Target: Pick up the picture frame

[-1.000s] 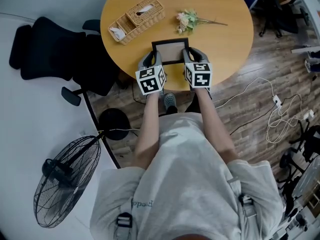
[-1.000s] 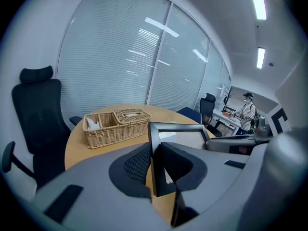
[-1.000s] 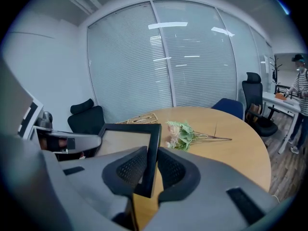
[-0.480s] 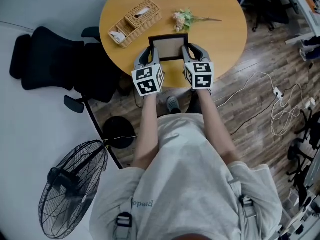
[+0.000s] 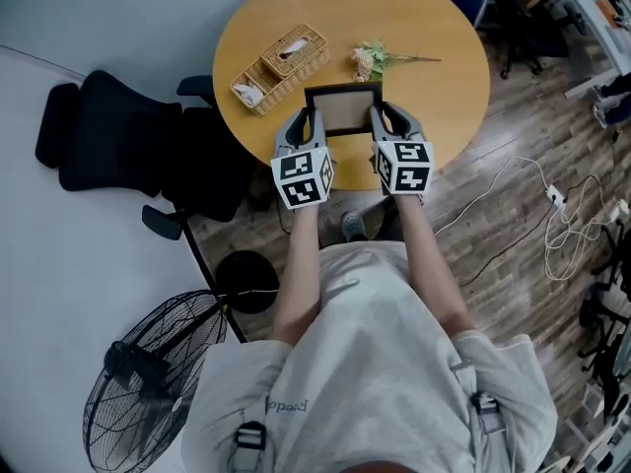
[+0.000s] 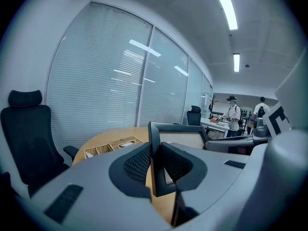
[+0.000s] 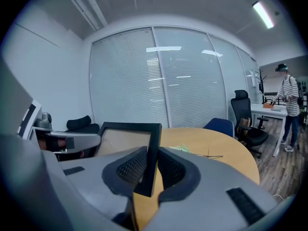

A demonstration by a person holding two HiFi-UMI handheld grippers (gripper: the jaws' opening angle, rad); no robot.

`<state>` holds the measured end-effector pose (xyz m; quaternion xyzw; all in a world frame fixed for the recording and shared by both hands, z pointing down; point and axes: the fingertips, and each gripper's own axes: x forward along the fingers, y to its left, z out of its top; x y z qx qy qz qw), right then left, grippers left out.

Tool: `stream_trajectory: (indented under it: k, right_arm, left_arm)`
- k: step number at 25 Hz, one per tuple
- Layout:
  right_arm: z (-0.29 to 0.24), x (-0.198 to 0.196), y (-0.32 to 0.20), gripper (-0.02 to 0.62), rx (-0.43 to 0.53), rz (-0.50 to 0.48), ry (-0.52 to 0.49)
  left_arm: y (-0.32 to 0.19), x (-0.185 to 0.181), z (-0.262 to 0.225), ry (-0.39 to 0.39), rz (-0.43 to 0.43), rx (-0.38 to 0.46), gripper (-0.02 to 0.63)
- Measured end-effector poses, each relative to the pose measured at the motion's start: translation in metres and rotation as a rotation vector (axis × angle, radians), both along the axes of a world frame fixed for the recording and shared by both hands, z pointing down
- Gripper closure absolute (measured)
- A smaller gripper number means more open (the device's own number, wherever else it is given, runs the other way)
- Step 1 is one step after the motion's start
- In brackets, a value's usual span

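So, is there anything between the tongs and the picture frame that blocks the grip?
No, nothing visible stands between them. The left tongs are shut on the left side bar of the picture frame, and the right tongs on its right side bar, with the pads directly on the black edge.

The picture frame [image 5: 344, 109] is clamped between left gripper [image 5: 314, 117] and right gripper [image 5: 376, 115]; beyond them, basket [image 5: 279, 55] leftward, flowers [image 5: 370, 59] rightward.
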<state>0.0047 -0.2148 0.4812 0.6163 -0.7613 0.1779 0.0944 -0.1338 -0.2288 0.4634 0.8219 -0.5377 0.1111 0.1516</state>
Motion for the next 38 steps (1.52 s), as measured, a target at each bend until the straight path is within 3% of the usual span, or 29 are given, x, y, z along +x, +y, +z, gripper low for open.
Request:
stream_trajectory:
  k: [10,38]
  right_arm:
    - [-0.024,-0.016,-0.01,0.519,0.053,-0.031,0.008]
    - [-0.015,-0.015,-0.007,0.52,0.038,-0.054,0.008]
  left_arm:
    - [-0.002,-0.017,-0.022,0.021,-0.02,0.043,0.517]
    - [0.004,-0.016,-0.013,0.036,-0.005,0.023,0.517]
